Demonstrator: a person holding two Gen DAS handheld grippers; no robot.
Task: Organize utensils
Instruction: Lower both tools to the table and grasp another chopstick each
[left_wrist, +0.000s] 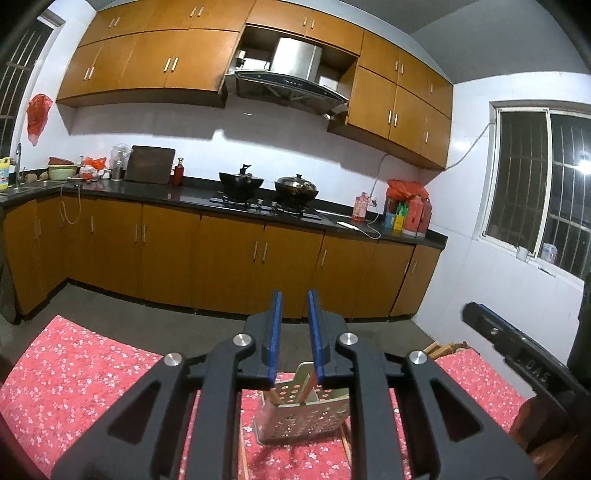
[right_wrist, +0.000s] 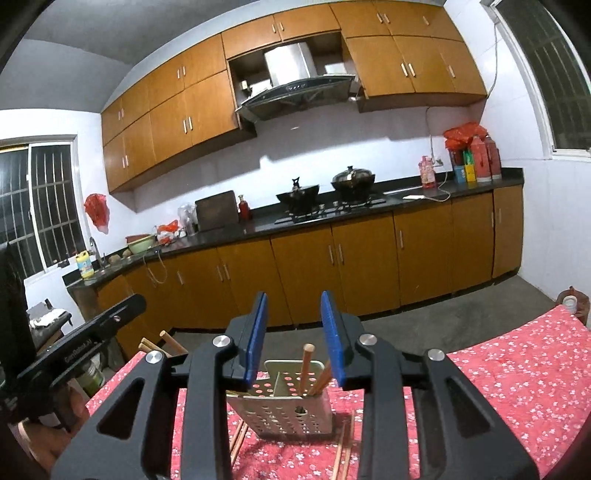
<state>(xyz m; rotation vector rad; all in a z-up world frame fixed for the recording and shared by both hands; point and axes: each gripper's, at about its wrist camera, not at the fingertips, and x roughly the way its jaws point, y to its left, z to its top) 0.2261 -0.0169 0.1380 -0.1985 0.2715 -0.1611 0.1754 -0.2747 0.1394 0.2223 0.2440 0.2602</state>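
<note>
A perforated metal utensil holder (left_wrist: 306, 415) stands on the red floral tablecloth (left_wrist: 81, 373), with brown chopsticks (left_wrist: 306, 387) standing in it. My left gripper (left_wrist: 294, 306) is open and empty, held above and in front of the holder. In the right wrist view the holder (right_wrist: 291, 410) has two chopsticks (right_wrist: 306, 365) upright in it. Loose chopsticks (right_wrist: 341, 446) lie on the cloth beside it, and more loose chopsticks (right_wrist: 238, 439) at its left. My right gripper (right_wrist: 294, 306) is open and empty above the holder.
Beyond the table (right_wrist: 535, 369) is bare floor, then a long kitchen counter (left_wrist: 192, 192) with two pots on a stove (left_wrist: 266, 203), bottles and bags. Wooden sticks (right_wrist: 162, 343) poke up past the table's far left corner. Each gripper shows at the edge of the other's view.
</note>
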